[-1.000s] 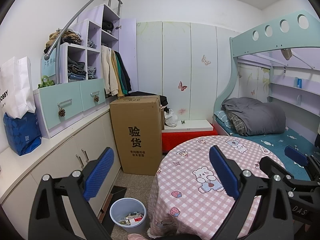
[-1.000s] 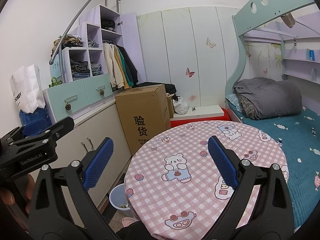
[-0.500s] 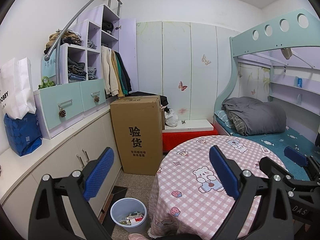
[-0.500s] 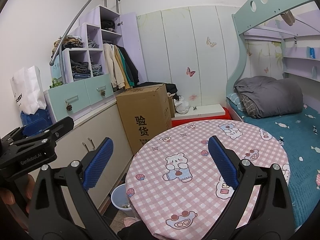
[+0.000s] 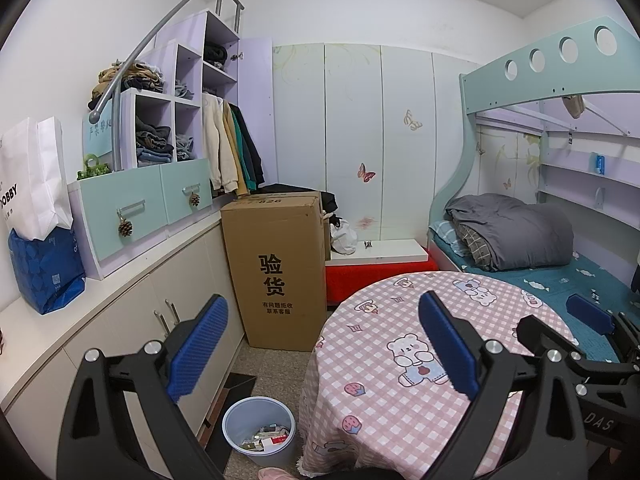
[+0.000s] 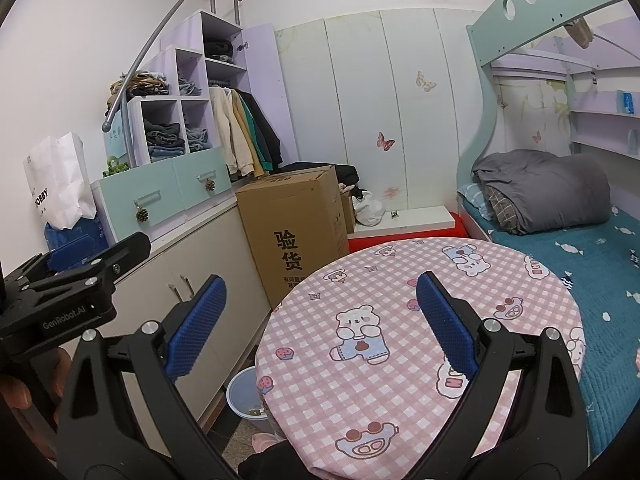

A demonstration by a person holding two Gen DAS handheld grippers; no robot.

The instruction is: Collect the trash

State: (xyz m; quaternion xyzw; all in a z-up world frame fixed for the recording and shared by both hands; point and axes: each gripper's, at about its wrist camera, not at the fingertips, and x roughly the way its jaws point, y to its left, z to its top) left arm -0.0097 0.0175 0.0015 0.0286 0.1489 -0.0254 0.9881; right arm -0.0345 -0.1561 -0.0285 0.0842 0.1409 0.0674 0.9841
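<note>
1. The left gripper is held up over the gap between a low cabinet run and a round table. Its two blue-padded fingers are spread wide apart with nothing between them.

2. The right gripper is held above the round table. Its blue-padded fingers are likewise spread wide and hold nothing.

3. The table wears a pink checked cloth printed with cartoon bears. No loose item shows on the cloth in either view.

4. The trash sits in a pale blue waste bin on the floor, just beside the table's left edge and in front of the cabinet doors. Scraps of paper and packaging lie inside it. From the right wrist view the bin is partly hidden under the table's overhang.

5. A tall cardboard box with black Chinese lettering stands upright behind the bin, against the end of the cabinet run.

6. On the cabinet top at the far left, a white paper bag stands inside a blue bag. Next to them are two teal drawers with a pinecone hanging from each handle, and open shelves of folded clothes above.

7. On the right is a bunk bed with a teal sheet and a rolled grey duvet.

8. In the left wrist view the right gripper's black frame shows at the lower right edge.
</note>
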